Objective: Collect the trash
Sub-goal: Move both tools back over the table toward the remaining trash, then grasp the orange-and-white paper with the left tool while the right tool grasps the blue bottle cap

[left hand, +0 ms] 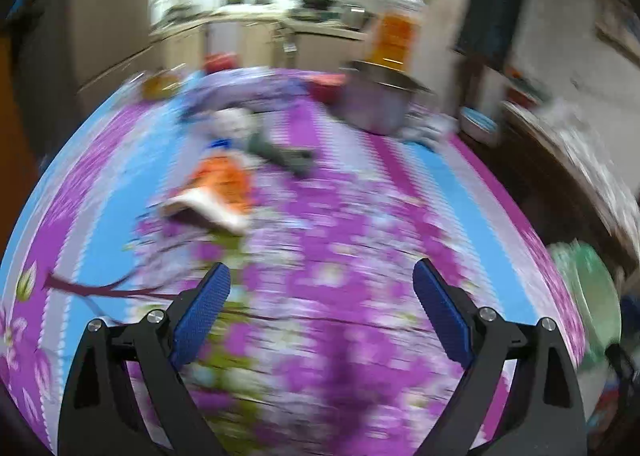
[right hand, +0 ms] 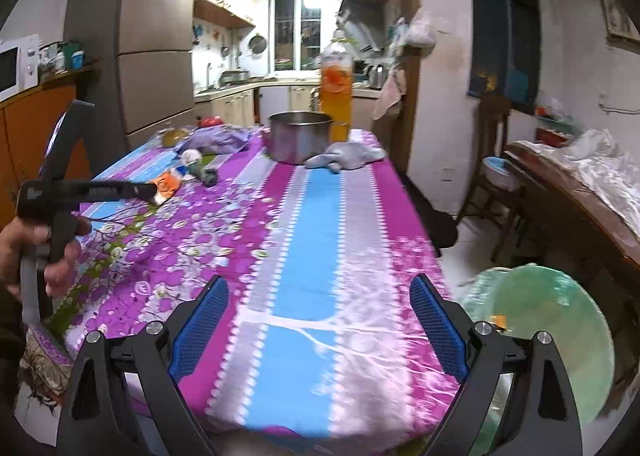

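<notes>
An orange and white wrapper (left hand: 218,191) lies on the purple flowered tablecloth (left hand: 340,256), ahead and left of my open, empty left gripper (left hand: 322,296). Behind it lie a white crumpled piece (left hand: 232,121) and a dark grey-green item (left hand: 280,153). The left wrist view is blurred. In the right wrist view the wrapper (right hand: 168,181) sits just past the left gripper's tip (right hand: 150,189), with the white piece (right hand: 191,155) and dark item (right hand: 204,172) beyond. My right gripper (right hand: 320,302) is open and empty above the table's near edge. A green-bagged bin (right hand: 552,320) stands right of the table.
A steel pot (right hand: 298,135), a bottle of orange drink (right hand: 336,91), a grey cloth (right hand: 348,155) and a purple cloth (right hand: 216,139) sit at the table's far end. A wooden table with white cloth (right hand: 580,175) and a chair (right hand: 492,159) stand at the right.
</notes>
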The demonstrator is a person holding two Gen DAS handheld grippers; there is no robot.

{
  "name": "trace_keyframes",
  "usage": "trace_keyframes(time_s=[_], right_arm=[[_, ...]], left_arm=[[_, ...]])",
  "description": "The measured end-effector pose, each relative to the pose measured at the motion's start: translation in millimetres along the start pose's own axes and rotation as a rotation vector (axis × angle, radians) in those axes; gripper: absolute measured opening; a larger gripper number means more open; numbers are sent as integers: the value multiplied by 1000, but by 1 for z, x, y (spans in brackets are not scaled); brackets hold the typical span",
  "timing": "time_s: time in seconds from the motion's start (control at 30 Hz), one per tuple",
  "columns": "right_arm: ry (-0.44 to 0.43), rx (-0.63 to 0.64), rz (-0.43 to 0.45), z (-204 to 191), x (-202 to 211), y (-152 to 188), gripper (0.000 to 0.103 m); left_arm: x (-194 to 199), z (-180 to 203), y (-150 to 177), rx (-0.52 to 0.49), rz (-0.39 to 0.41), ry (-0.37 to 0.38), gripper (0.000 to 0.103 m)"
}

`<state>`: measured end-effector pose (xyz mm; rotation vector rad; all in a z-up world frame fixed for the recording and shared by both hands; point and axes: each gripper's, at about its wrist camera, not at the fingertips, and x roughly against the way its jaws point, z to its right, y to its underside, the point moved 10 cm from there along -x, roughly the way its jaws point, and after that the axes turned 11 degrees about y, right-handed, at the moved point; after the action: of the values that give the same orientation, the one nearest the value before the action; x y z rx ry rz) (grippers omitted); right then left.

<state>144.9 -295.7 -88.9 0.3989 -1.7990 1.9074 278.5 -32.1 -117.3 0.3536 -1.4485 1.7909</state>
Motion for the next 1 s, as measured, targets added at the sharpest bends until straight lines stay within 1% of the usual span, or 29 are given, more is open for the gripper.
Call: trace_keyframes(time_s=[0.03,0.07,0.1,0.17,0.2,0.33,0.5,0.57,0.63,0.8,0.83,0.87,0.9,0.93,0.97,1.0], right_arm=[[-8,2,-4,-5,-3,-1,91],[-18,5,-10,-11,-8,-1,91],[-25,7,-14,-15,-12,0,91],[-40,11,-22,-24,-21,-1,91],[-48,14,-26,-30,-25,-1,91],[-69,16,-41,-39,-38,0,91],[-83,19,-41,-44,-48,-5,91],[-88,19,-40,-45,-50,-7,91],[-93,21,-42,-46,-52,-8,91],[-113,32,-43,-56,-59,-11,91],[-119,37,-43,-59,-60,-13,91],[-126,46,-43,-64,-61,-16,89],[-133,54,-43,-68,-62,-18,87],[-144,66,-44,-73,-63,-21,81],[-164,83,-48,-80,-65,-25,72],[-177,93,-51,-85,-65,-27,66]], left_arm=[[0,-14,-2,42,2,4,89],[0,-35,-5,119,2,17,89],[0,-48,-6,168,4,24,89],[-3,-68,-7,241,4,37,80],[-6,-79,-7,274,-3,38,78],[-19,-86,-6,316,-24,64,65],[-36,-87,-10,351,-22,70,64],[-38,-91,-13,371,-5,68,64],[-40,-92,-17,402,13,83,64],[-46,-93,-24,432,39,94,64],[-48,-93,-25,440,44,95,62],[-49,-94,-26,447,45,96,55],[-52,-95,-27,459,43,97,52],[-54,-95,-27,461,39,95,44],[-56,-96,-28,460,34,90,39],[-58,-97,-28,457,31,79,37]])
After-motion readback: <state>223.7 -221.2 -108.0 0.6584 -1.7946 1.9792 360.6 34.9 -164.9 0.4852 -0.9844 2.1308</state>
